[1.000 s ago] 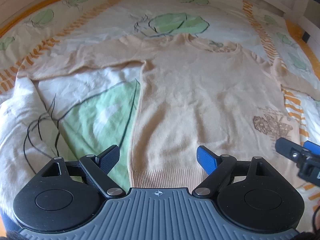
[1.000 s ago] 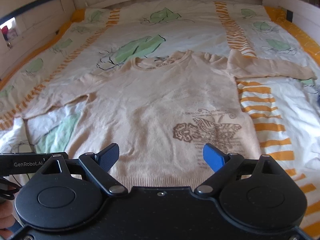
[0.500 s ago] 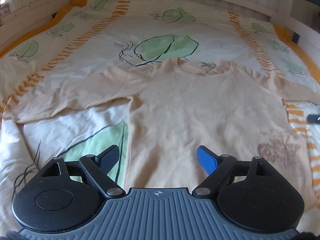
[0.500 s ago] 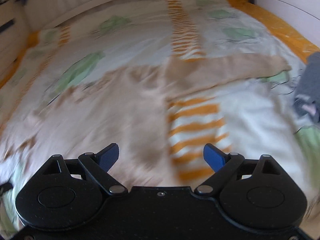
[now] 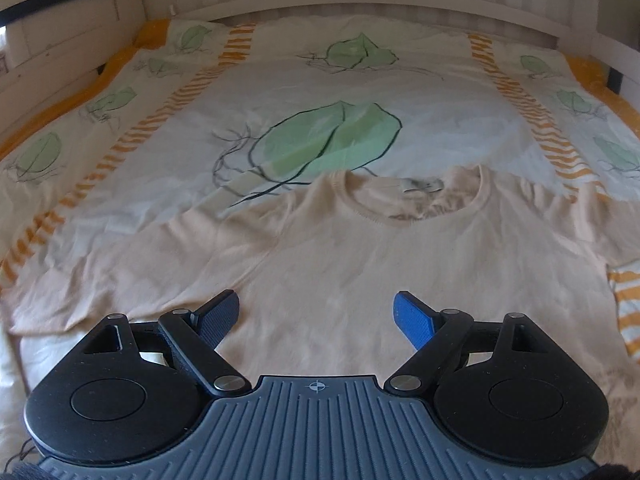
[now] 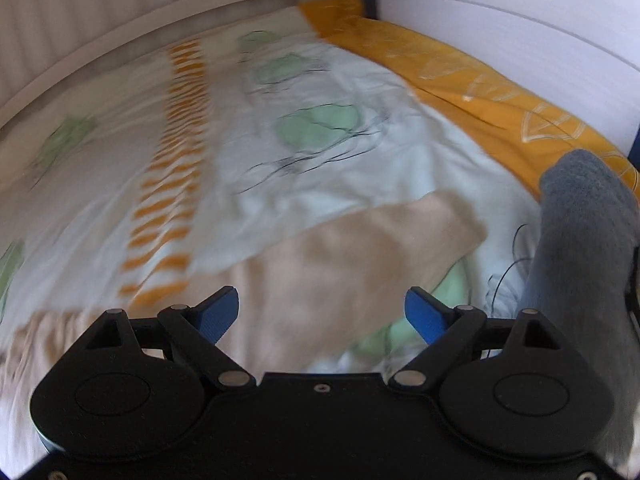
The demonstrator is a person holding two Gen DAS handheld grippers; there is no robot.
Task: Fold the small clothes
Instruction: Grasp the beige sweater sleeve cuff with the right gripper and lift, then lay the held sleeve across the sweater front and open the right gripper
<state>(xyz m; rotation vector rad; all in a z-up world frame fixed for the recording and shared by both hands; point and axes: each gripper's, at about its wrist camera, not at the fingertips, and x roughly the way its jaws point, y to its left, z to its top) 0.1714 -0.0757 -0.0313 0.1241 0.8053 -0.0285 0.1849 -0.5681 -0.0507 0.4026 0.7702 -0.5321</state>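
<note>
Left gripper (image 5: pixel 316 314): jaws spread wide, nothing btwn them, hanging over the chest of the sweater (image 5: pixel 360 264). Right gripper (image 6: pixel 322 316): jaws also wide apart and empty, over the far end of the sleeve (image 6: pixel 360 256).

Left cam gives the clean look. The peach sweater lies flat, face up on the bed (image 5: pixel 440 120), round collar (image 5: pixel 416 204) pointing at the headboard end, one sleeve stretched out toward the bed's left edge, the other running off frame to the right. Bedsheet has green leaves + orange stripes.

Right cam is pretty blurry on its left half, but it shows stuff the left cam doesn't: the cuff end of that right-hand sleeve lying near the bed's right edge, a yellow-orange border (image 6: pixel 500 108) along that edge against the white bed frame, and a grey-blue fuzzy thing (image 6: pixel 580 248) standing at the right of frame, just beside the cuff. Can't tell what it is, tbh. Sweater body barely visible there, just a peach smear at bottom left.
</note>
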